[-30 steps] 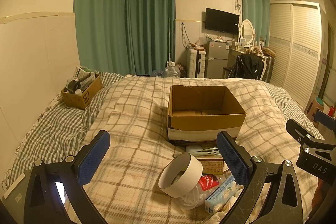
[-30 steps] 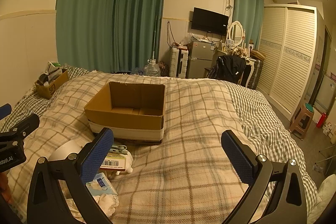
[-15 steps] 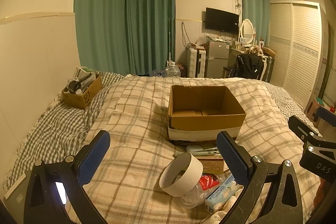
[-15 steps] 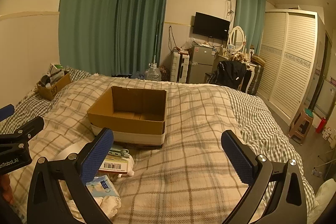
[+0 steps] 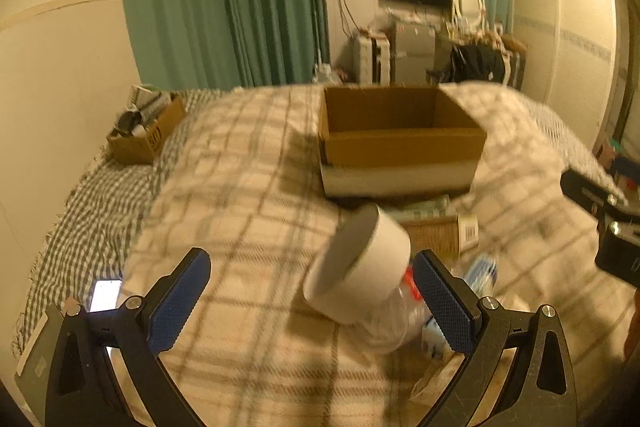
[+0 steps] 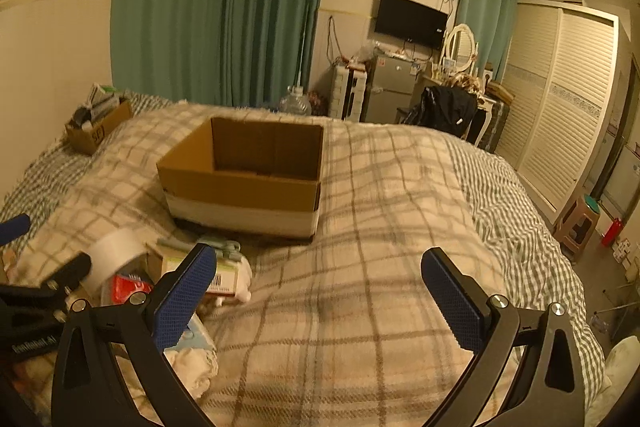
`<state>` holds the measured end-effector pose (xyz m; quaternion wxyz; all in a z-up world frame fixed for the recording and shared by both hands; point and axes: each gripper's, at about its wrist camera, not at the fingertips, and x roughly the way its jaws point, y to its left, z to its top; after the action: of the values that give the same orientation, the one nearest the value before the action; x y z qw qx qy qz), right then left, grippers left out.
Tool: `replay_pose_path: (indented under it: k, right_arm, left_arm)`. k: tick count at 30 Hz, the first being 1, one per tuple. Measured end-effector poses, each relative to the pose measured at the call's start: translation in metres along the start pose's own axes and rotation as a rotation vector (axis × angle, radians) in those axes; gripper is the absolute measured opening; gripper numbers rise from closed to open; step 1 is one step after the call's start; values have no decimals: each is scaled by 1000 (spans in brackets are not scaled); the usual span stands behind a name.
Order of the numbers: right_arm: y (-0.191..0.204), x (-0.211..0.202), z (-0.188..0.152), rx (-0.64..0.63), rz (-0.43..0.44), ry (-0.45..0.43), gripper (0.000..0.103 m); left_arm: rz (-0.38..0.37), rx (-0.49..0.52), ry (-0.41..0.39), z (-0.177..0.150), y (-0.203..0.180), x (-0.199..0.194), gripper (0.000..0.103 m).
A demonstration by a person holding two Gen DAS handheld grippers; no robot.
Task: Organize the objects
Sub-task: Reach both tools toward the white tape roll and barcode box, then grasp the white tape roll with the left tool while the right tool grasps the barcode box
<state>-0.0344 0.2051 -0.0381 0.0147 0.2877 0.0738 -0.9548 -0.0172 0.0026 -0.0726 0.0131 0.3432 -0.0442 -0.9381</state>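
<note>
Left gripper (image 5: 312, 301) closer; tape roll (image 5: 362, 269) tilted.

green curtains (image 6: 224, 3), wall television (image 6: 412, 19), louvred wardrobe (image 6: 560, 99)

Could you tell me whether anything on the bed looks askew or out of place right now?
The white roll lies tilted on a loose pile of packets in front of the empty box, which looks unsteady. A lit phone also lies by itself near the bed's left edge.
</note>
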Motion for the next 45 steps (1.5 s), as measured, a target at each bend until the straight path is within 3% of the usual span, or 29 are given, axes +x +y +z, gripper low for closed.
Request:
replay_pose_path:
  k: [2,5,7,8,9,13,19,23,37,40,42,45]
  right_arm:
    - [1,4,-3,-6,3,10,103]
    - [2,7,-5,-8,4,19,103]
    - [4,8,-6,-12,3,24,103]
    - [5,8,-6,-15,1,27,102]
    - [5,8,-6,-19,1,30,102]
    - [11,13,-5,-40,28,52,102]
    - [31,35,4,-48,143,99,102]
    - [50,68,6,-50,239,178,102]
    - [73,139,-11,17,411,409,102]
    - [75,141,-12,22,426,418,100]
    - [74,136,-12,24,457,412,89]
    - [76,126,-10,-6,426,382,89]
  left_arm:
    - [-6,27,23,-3,-7,8,102]
    - [-38,47,32,-1,-11,18,84]
    - [-83,68,35,1,-15,25,60]
    - [-111,76,47,2,-16,30,53]
    - [-144,80,57,3,-17,34,38]
    - [-175,79,51,7,-16,32,27]
    - [-87,45,-25,16,-1,7,27]
    - [-42,40,-27,18,9,4,27]
    - [-38,-11,13,9,23,15,27]
    - [-38,-11,15,9,23,16,27]
    - [-38,-11,14,9,22,16,27]
    - [-40,-12,13,8,23,16,27]
